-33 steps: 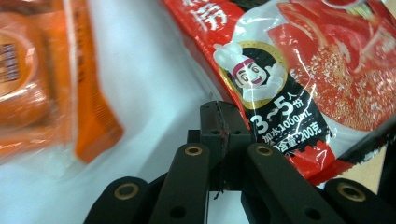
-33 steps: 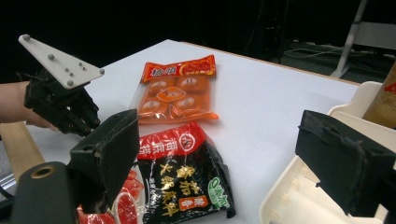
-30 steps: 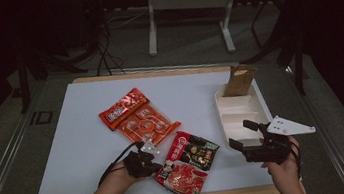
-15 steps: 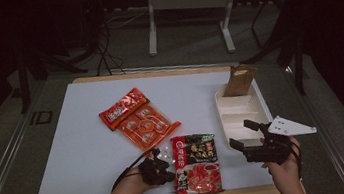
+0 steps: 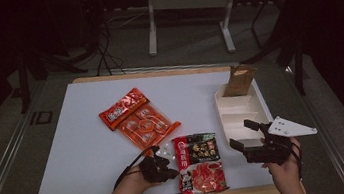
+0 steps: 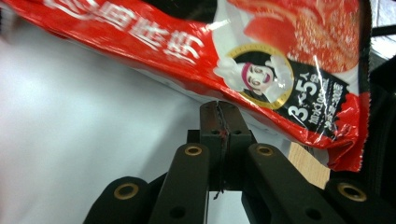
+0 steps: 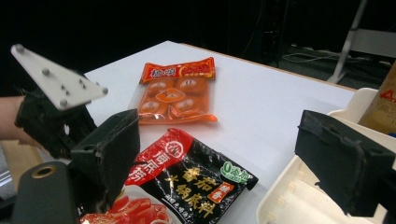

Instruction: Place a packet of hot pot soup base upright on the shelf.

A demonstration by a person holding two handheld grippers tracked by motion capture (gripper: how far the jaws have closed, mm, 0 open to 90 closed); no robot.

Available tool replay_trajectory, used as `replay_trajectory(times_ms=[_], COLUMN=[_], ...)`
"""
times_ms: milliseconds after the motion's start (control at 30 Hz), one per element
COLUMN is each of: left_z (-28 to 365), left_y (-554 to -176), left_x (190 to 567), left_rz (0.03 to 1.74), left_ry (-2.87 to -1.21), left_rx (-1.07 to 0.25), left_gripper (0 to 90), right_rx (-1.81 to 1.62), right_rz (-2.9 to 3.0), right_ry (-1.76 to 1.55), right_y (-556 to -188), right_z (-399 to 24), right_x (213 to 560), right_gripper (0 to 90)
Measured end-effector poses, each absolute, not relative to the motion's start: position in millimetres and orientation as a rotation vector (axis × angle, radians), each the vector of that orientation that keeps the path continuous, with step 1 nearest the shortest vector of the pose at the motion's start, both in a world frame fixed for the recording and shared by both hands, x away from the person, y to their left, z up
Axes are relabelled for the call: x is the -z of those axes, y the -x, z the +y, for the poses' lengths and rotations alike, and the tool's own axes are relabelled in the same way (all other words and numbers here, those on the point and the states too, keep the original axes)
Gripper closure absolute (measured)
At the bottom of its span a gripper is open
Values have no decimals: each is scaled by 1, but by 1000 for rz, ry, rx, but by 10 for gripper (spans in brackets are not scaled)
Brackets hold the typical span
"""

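Soup-base pouch gripped, not yet in the tray
Left gripper pinches the red-and-black pouch just beside the white tray; right gripper spread, empty.

A dim studio or lab set up for recording: a lit white worktop stands on grey carpet, with loose cables on the floor and a metal stand in darkness behind

orange snack pack | white tray | brown packet in tray
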State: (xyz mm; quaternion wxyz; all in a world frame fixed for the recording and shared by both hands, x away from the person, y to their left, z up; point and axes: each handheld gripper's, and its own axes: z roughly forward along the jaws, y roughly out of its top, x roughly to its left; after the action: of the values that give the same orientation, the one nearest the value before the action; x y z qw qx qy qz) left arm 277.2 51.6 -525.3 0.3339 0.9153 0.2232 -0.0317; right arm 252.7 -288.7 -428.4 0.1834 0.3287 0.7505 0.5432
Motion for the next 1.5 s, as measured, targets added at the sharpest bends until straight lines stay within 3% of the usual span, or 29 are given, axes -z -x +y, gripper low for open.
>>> replay_trajectory(times_ms=[267,433,500,667,767,1500], left_z=[66,70,70,65,61,36], left_y=[-288,-299,-303,-315,-324,-366], left_x=[503,492,489,481,480,520], left_rz=[652,730,745,773,795,859], left_ry=[-2294,-2216,-2197,-2176,-2163,-2256], left_rx=[37,-5,-31,-48,-51,-41], left_gripper=[883,742,725,564,523,588], right_rx=[-1533,-1561,-1562,-1556,-1550,-1550], right_rz=[2118,2093,2089,2089,2090,2107], right_ry=[-926,-941,-942,-932,-910,-917], right_y=[-252,-251,-251,-249,-249,-251], right_z=[-286,-289,-290,-289,-289,-289], right_x=[429,428,428,427,427,429], right_gripper=[143,132,132,133,130,130])
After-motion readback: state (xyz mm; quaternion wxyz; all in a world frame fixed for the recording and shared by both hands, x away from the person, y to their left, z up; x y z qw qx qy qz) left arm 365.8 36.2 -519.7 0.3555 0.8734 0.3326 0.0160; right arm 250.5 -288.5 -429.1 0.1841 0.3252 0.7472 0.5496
